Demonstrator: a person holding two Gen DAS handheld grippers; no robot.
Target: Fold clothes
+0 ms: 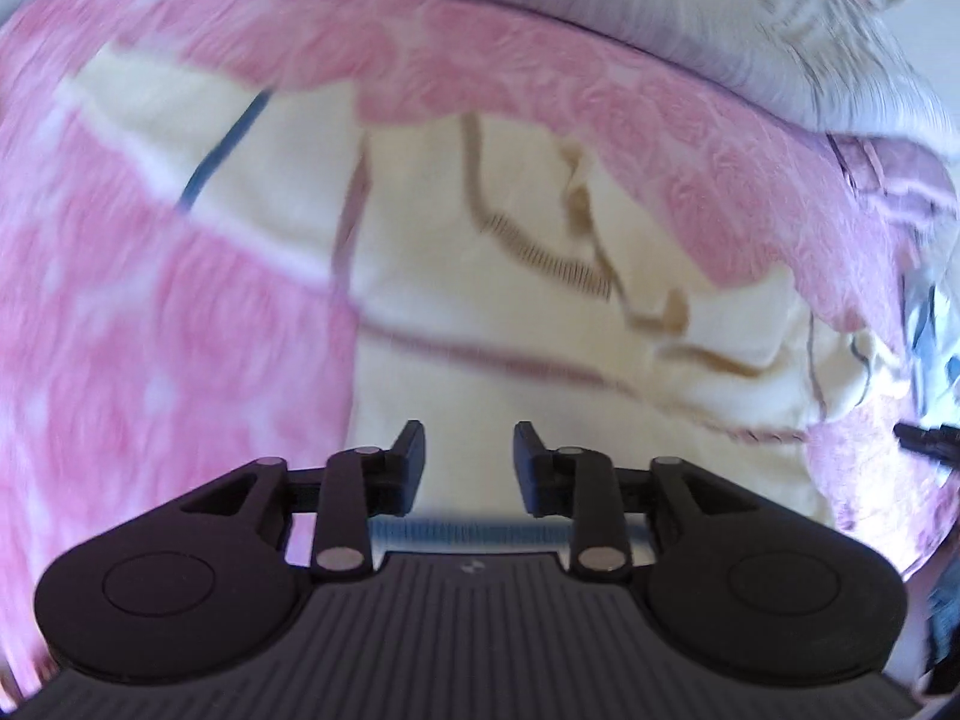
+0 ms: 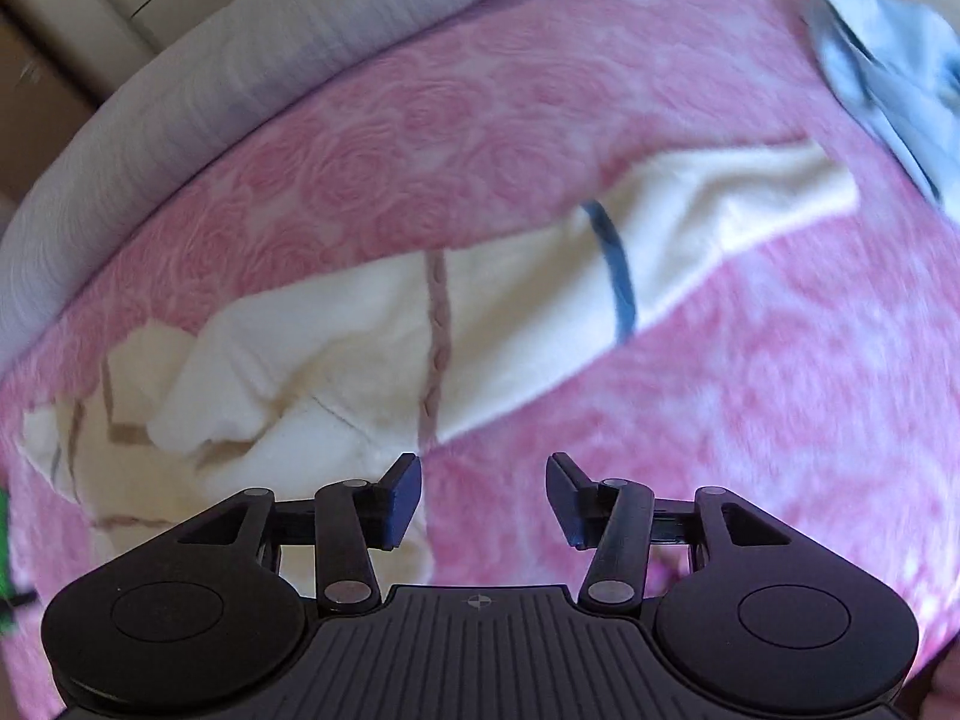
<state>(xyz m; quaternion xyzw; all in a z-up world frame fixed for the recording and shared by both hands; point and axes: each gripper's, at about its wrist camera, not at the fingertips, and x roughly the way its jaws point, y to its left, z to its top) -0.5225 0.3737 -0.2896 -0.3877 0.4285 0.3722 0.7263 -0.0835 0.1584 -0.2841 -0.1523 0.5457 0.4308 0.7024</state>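
Both grippers sit lowest in my views; my left gripper [image 1: 468, 450] has its jaws apart with nothing between them, and it hangs over the cream garment [image 1: 480, 300]; my right gripper [image 2: 483, 483] is spread wider, also empty, its left finger [image 2: 401, 498] over the garment's hem and its right one over bare pink blanket [image 2: 750, 390]; the garment [image 2: 372, 330] lies crumpled across the blanket, one sleeve [image 2: 708, 222] stretched out straight with a blue band [image 2: 615, 267] across it; its collar [image 1: 576, 192] is rumpled and folded over; pink blanket [image 1: 150, 330] shows open on the left of the left view and to the right of the sleeve in the right view; a grey cover [image 2: 180, 90] borders the blanket's far edge; a pale blue cloth [image 2: 888, 72] lies near the sleeve's end, apart from it; everything is blurred.
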